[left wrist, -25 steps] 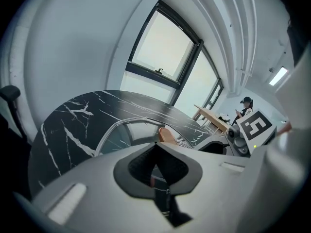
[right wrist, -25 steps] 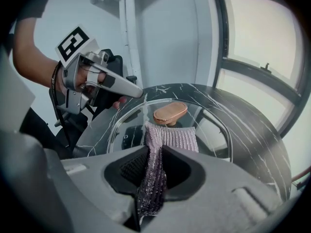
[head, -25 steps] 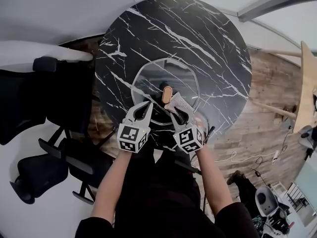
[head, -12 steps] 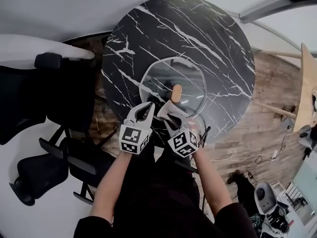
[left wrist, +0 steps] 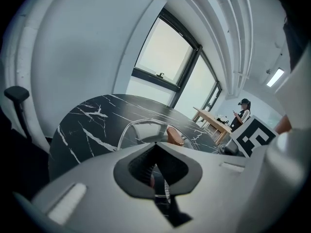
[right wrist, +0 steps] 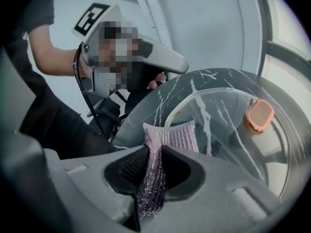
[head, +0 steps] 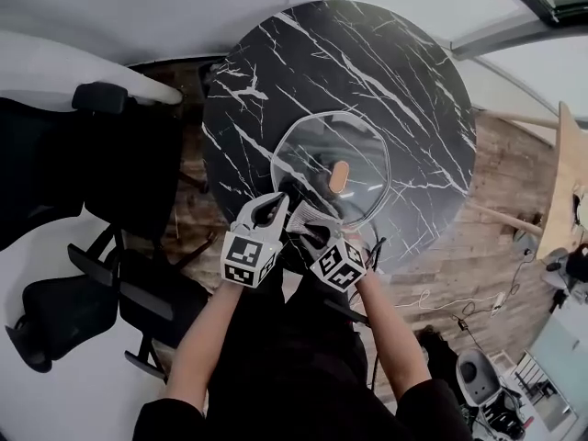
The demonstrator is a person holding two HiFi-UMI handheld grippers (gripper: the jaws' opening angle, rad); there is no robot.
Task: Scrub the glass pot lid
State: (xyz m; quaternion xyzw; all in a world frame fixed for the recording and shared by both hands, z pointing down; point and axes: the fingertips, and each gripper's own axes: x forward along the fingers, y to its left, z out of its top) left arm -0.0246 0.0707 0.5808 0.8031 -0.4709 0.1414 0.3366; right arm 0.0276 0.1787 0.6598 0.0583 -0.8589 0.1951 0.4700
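Head view: the glass pot lid point(head: 363, 150) lies on the marble table point(head: 367, 53), just ahead of the left gripper point(head: 267, 208) and the right gripper point(head: 314, 234).

Left gripper view: its jaws are clenched together, with the lid just beyond their tips.

Right gripper view: its jaws clamp a pinkish scrub cloth point(right wrist: 172, 135), whose free end is at the lid's near rim.

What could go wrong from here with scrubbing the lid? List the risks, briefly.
1. The glass lid lies close to the marble table's near edge; a hard stroke might slide it off. I cannot tell whether the shut left gripper at its rim holds it.
2. The right gripper pinches the scrub cloth by one end; pressing down could pull it free.
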